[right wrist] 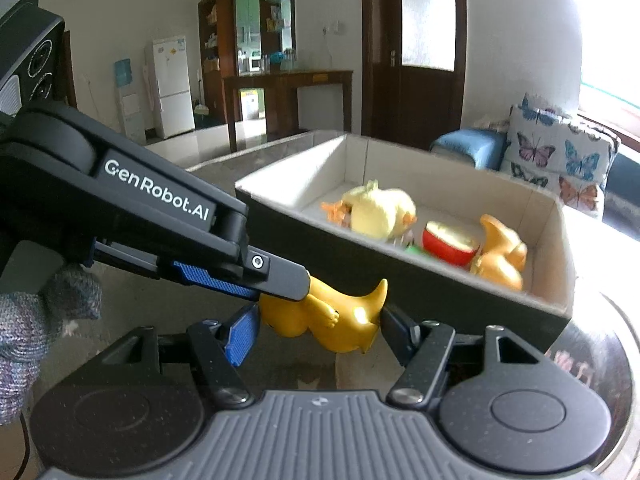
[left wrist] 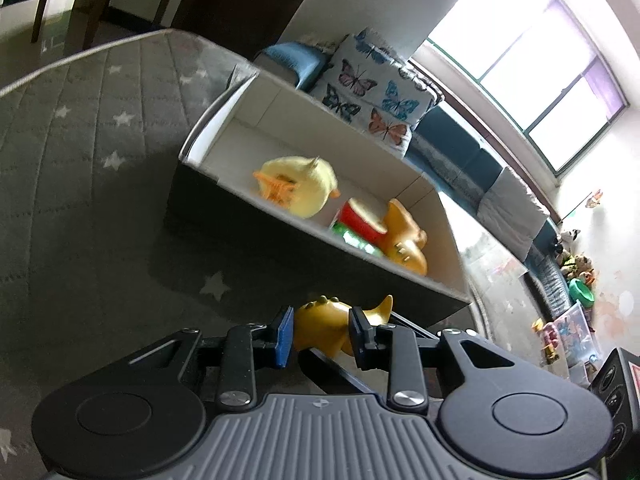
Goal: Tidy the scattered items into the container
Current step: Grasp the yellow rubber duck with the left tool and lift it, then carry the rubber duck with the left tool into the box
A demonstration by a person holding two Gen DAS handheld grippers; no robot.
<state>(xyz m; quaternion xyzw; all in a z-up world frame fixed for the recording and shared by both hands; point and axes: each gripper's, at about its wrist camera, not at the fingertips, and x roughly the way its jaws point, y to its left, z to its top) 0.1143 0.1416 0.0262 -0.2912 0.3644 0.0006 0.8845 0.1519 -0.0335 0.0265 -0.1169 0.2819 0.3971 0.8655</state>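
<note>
A yellow toy dinosaur (left wrist: 324, 324) sits between the pads of both grippers, just in front of the box's near wall. My left gripper (left wrist: 322, 330) is shut on it. My right gripper (right wrist: 316, 330) also has its pads against the same toy (right wrist: 332, 320), and the left gripper's fingers (right wrist: 276, 272) cross over it from the left. The dark box with a white inside (left wrist: 280, 216) holds a yellow plush chick (left wrist: 300, 188), a red and white toy (left wrist: 360, 220) and an orange dinosaur (left wrist: 404, 240); they also show in the right wrist view (right wrist: 380, 212).
The box (right wrist: 352, 256) stands on a grey star-patterned mat (left wrist: 80, 160). A butterfly cushion (left wrist: 372, 88) and blue sofa (left wrist: 460, 148) lie behind it. Toys and a green bowl (left wrist: 580, 288) sit far right. A dark wooden table (right wrist: 288, 96) and a fridge (right wrist: 170, 88) stand in the background.
</note>
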